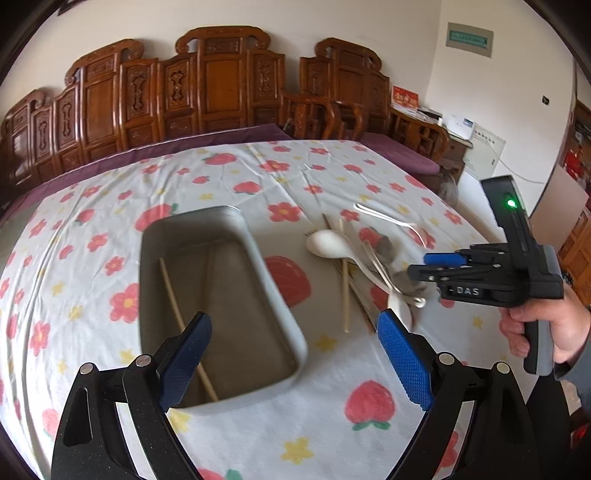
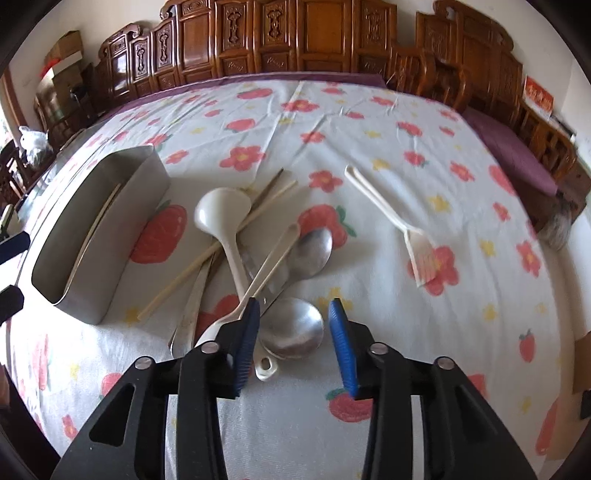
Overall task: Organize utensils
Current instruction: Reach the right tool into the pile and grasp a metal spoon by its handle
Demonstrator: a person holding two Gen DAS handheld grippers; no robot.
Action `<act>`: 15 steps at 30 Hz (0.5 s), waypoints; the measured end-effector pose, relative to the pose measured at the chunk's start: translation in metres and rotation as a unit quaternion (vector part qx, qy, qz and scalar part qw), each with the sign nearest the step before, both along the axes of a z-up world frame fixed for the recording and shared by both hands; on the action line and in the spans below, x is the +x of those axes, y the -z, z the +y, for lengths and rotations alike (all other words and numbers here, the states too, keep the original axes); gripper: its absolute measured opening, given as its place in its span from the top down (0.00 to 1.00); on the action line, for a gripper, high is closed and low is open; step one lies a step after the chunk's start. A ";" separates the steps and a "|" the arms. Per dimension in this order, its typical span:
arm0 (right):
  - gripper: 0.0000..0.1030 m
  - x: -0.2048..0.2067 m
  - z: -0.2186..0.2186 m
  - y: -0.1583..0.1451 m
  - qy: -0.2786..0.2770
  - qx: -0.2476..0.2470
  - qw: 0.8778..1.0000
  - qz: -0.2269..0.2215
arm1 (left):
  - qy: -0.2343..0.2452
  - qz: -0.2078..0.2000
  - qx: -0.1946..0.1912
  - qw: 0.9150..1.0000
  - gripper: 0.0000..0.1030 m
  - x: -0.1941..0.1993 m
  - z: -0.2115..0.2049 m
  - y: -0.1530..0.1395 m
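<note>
A grey metal tray (image 1: 273, 295) (image 2: 144, 184) stands on the flowered cloth with one chopstick (image 1: 184, 325) (image 2: 96, 229) inside. A pile of utensils lies right of it: a white ladle (image 2: 221, 218) (image 1: 328, 243), chopsticks (image 2: 221, 251), a cream spoon (image 2: 273, 254), two metal spoons (image 2: 314, 251) (image 2: 291, 328). A cream fork (image 2: 402, 221) lies apart to the right. My left gripper (image 1: 295, 332) is open and empty over the tray's near end. My right gripper (image 2: 291, 317) (image 1: 424, 266) is open and empty, just above the nearest metal spoon.
Carved wooden chairs and a screen (image 1: 221, 85) (image 2: 314, 33) line the table's far side. A purple cushion (image 2: 509, 155) lies at the far right. The tablecloth (image 1: 258, 173) is bare behind the tray and pile.
</note>
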State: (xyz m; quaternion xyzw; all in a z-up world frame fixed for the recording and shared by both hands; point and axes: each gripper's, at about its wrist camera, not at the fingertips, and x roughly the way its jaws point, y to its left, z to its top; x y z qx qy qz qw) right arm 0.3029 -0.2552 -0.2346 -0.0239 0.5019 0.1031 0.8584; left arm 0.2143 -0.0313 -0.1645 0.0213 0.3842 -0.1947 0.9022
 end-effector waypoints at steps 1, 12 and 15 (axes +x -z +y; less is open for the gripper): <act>0.59 0.001 0.000 0.003 0.000 0.002 1.000 0.007 | 0.002 0.000 0.002 1.000 0.15 -0.001 -0.002 0.001; 0.59 0.000 -0.014 0.022 0.024 0.054 0.997 0.041 | 0.016 0.010 0.010 1.000 0.15 -0.006 -0.019 0.009; 0.81 0.005 -0.023 0.024 0.042 0.075 0.995 0.048 | 0.015 0.013 0.015 1.000 0.15 -0.007 -0.023 0.011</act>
